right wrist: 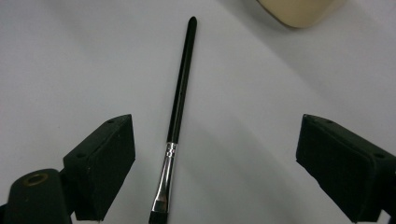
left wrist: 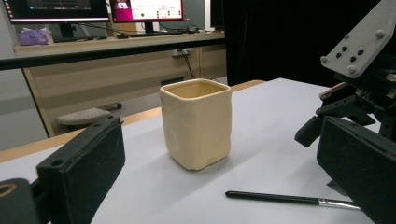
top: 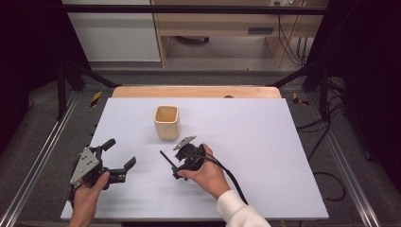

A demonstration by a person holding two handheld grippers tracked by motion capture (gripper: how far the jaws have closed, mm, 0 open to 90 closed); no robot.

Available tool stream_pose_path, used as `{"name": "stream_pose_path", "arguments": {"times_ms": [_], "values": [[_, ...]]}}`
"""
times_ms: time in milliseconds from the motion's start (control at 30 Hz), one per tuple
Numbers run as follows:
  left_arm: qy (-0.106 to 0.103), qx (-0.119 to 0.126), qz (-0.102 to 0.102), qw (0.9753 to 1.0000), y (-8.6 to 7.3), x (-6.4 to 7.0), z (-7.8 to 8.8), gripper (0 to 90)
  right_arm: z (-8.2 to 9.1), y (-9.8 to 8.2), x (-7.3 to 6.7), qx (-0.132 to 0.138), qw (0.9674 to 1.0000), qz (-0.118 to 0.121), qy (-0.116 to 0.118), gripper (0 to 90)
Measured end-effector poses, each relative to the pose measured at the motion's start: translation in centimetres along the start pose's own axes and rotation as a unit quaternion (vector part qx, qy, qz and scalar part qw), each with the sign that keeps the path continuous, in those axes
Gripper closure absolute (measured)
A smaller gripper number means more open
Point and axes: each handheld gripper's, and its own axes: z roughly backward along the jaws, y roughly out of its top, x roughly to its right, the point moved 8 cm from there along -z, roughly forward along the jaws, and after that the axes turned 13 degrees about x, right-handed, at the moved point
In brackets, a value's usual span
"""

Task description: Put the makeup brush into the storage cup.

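White tabletop [right wrist: 70, 56], brush [right wrist: 180, 93] handle cupward [right wrist: 299, 11]

Cup [top: 167, 122] blocks far side of brush [right wrist: 179, 107]; open mat [top: 265, 142] elsewhere

Premises: a laboratory recording bay. Evidence: black curtains [top: 28, 56] enclosing a metal frame [top: 189, 8], white-topped counter [top: 265, 142], loose cables [top: 326, 132] on the floor, computer monitors [left wrist: 93, 9] on a wooden desk [left wrist: 112, 44] behind.
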Motion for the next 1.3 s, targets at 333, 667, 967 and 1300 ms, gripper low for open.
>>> {"name": "stream_pose_path", "arguments": {"times_ms": [333,667,967,1300], "values": [[0.0,0.001,0.001,1.0,0.0,-0.1,0.1,0.8,-0.6,-0.7,-0.7,-0.002,0.9999,-0.009,0.011,19.6],[-0.002,-0.002,0.0,1.0,0.0,0.0,0.0,0.8,-1.2,-0.8,-1.4,-0.003,0.9996,-0.011,0.028,35.2],[-0.005,-0.004,-0.002,1.0,-0.1,0.1,0.0,0.8,-1.4,-1.0,-1.5,-0.009,0.9993,-0.019,0.032,46.4],[-0.009,-0.006,-0.003,0.9999,-0.2,0.3,-0.1,0.8,-1.6,-1.4,-1.6,-0.012,0.9989,-0.027,0.036,64.9]]}}
